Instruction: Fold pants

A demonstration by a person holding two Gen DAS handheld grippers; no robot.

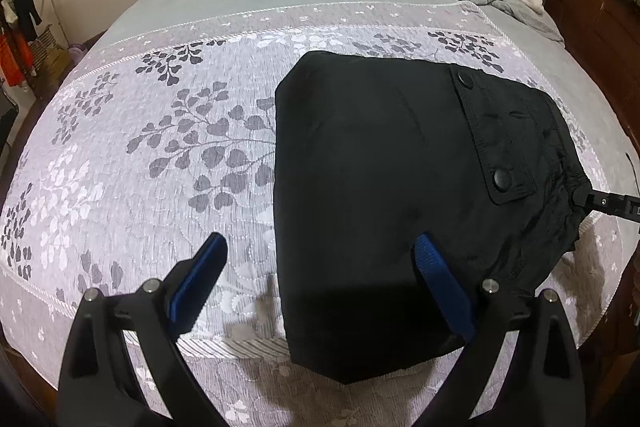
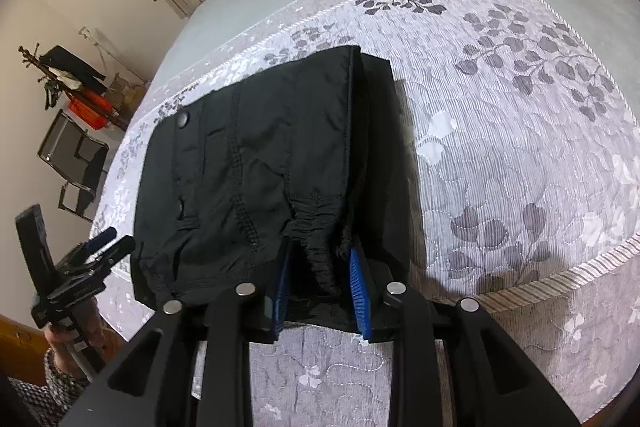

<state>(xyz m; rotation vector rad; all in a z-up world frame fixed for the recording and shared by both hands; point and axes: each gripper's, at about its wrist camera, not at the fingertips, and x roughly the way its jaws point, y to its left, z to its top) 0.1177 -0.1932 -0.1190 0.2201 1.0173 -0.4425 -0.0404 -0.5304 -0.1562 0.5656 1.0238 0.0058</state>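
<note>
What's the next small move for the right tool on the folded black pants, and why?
Probably open the right tool and back off. The black fabric pants already lie as a compact folded stack on the floral quilted bedspread, its blue pads still pinch the gathered waistband, and the left tool hangs open, holding nothing.

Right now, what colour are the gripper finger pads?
Blue pads on black fingers, clearest in the left wrist view.

Both wrist views angled down, close; share pants (image 1: 392, 195)
</note>
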